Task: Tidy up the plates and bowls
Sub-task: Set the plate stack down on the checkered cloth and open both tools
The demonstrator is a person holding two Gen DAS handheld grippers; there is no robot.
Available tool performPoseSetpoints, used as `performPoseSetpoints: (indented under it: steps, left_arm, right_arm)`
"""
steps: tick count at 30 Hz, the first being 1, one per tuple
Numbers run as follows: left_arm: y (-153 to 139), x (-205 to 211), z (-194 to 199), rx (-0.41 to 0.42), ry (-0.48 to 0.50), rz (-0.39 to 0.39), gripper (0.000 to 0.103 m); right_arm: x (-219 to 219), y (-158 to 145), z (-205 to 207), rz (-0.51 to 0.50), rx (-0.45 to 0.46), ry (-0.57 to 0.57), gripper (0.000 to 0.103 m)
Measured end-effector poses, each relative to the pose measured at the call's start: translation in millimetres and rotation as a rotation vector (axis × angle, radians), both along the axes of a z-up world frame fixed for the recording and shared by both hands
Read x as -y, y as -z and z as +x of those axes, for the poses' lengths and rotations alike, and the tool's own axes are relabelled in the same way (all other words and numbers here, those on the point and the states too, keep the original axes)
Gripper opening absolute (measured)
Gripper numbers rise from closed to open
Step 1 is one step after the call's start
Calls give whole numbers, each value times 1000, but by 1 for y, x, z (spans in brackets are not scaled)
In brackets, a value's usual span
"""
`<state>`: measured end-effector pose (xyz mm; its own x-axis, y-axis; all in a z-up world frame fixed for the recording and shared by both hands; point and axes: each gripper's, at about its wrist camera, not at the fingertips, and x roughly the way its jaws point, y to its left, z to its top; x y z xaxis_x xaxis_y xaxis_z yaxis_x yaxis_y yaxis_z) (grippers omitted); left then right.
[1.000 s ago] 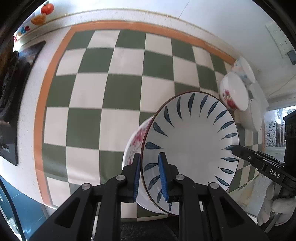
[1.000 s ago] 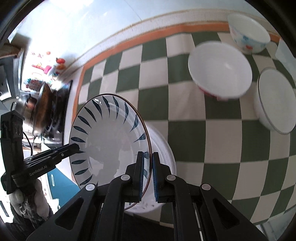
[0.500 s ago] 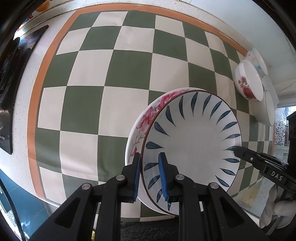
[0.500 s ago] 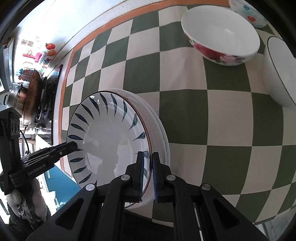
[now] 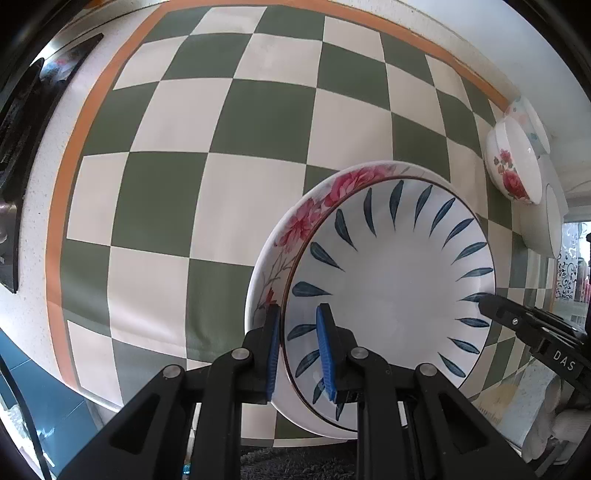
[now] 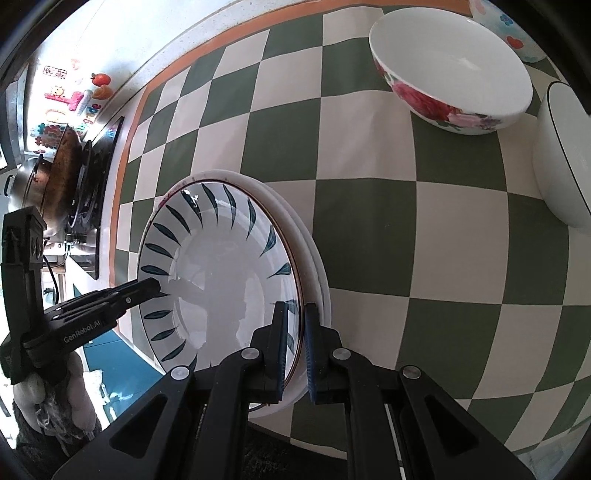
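- My left gripper (image 5: 297, 347) is clamped on the near rim of the blue-leaf plate (image 5: 391, 288), one blue pad under the rim and one on the inner face.
- My right gripper (image 6: 295, 347) pinches the opposite rim of that plate; from the left camera only its black tip shows at the plate's far edge.
- The blue-leaf plate sits nested over the rose-patterned plate (image 5: 314, 206), whose pink flowers show as a crescent along one side. I cannot tell whether the two are fully seated together.
- In the right view white rims (image 6: 314, 266) stick out beside the blue-leaf plate; how many plates lie under it I cannot make out.
- Both plates lie on the green-and-white checked cloth (image 5: 221, 147), near its front edge.
- Well apart, toward the far corner, stands a rose-printed bowl (image 6: 454, 70), with a plain white bowl (image 6: 561, 155) just beside it, cut off by the frame.
- A third bowl with small coloured prints (image 6: 498, 26) is behind them, mostly cropped.
- A pan on a stove (image 6: 59, 173) stands off the cloth's far end, partly hidden by my left gripper's body.
- Bright stickers (image 6: 74, 99) on the wall are too small to read.
- My gloved hand (image 6: 55, 398) shows at the frame's edge, blurred.
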<state>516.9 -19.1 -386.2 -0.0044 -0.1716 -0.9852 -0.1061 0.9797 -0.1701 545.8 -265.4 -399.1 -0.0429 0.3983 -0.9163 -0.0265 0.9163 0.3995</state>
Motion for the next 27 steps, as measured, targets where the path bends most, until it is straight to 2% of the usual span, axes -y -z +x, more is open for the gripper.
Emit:
performPoseSetpoints:
  steps: [8, 16, 19, 27]
  left_arm:
    - [1, -4, 1, -6, -9, -32, 17]
    - [-2, -10, -1, -21, -10, -38, 18]
    - [-3, -9, -2, -24, -8, -34, 18]
    - [-4, -8, -6, -42, -2, -30, 18]
  right_arm:
    - [-5, -1, -1, -35, 14, 25, 13]
    - [-17, -3, -8, -129, 17, 55, 13]
    - [-24, -5, -12, -159, 22, 53, 16]
    - [-26, -5, -17, -186, 19, 87, 16]
